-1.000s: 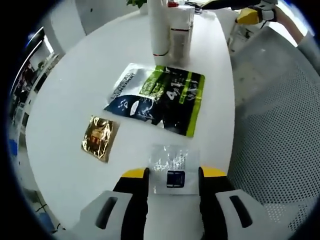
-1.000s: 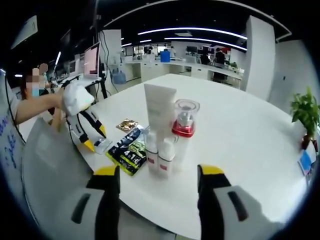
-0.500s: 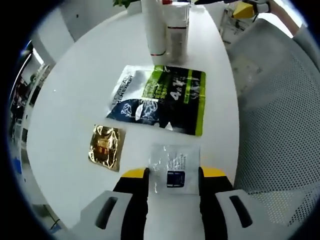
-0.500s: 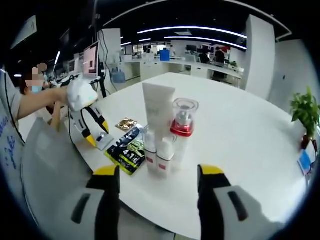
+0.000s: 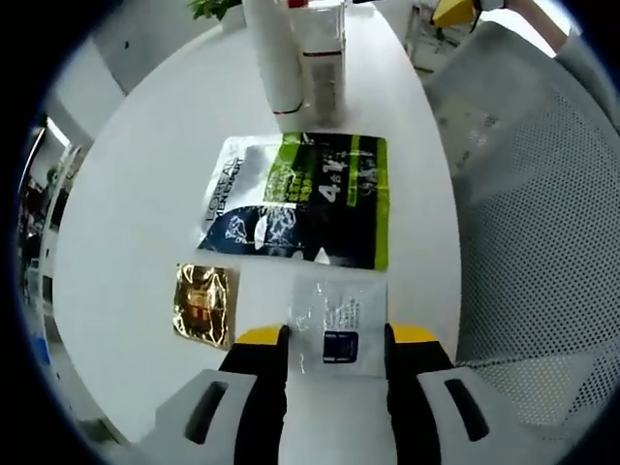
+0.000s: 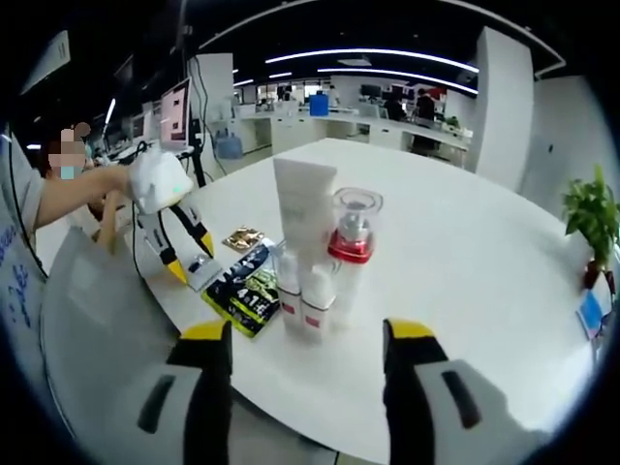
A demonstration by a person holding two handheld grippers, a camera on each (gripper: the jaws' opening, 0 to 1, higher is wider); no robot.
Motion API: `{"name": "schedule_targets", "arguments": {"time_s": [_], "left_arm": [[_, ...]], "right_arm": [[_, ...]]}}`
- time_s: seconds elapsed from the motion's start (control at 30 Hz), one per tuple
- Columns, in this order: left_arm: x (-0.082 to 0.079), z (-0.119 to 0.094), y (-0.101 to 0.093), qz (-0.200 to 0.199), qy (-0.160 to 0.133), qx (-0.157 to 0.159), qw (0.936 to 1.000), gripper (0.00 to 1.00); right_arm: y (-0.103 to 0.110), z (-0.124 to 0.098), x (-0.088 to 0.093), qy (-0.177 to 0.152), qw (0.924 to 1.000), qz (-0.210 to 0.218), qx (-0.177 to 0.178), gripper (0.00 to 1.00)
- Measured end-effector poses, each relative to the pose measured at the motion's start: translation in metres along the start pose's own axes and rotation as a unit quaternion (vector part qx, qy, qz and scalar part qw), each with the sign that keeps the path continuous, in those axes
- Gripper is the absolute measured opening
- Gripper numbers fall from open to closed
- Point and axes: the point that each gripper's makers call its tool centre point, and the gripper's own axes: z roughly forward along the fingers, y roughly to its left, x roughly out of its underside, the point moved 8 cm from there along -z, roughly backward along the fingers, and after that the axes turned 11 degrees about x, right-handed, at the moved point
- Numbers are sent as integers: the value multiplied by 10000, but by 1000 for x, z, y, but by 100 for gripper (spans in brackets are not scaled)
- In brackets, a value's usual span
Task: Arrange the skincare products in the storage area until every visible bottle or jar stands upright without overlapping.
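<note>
- The left gripper [image 5: 337, 336] has its jaws wide apart, one on each side of a small clear packet [image 5: 337, 325] lying on the white table [image 5: 136, 184].
- The green and black pouch [image 5: 300, 199] lies just past that packet.
- A gold packet [image 5: 204, 303] lies beside it.
- The right gripper [image 6: 306, 334] is wide open and holds nothing.
- The white tube [image 6: 303, 208] and the red-collared bottle [image 6: 353, 237] stand upright just beyond the pouch.

Three flat sachets [image 5: 295, 199]; one tube [image 6: 303, 208]; three bottles [image 6: 351, 254].

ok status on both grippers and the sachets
Left hand-held gripper open astride clear foil sachet. Right hand-held gripper open, empty. White upright bottles standing; nothing blocking.
</note>
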Motion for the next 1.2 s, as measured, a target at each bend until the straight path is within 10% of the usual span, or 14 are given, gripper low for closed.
{"name": "schedule_targets", "arguments": {"time_s": [1.2], "left_arm": [[-3, 6, 6, 107, -118, 141, 9998, 40]], "right_arm": [[1, 0, 1, 64, 10000, -37, -1, 63]]}}
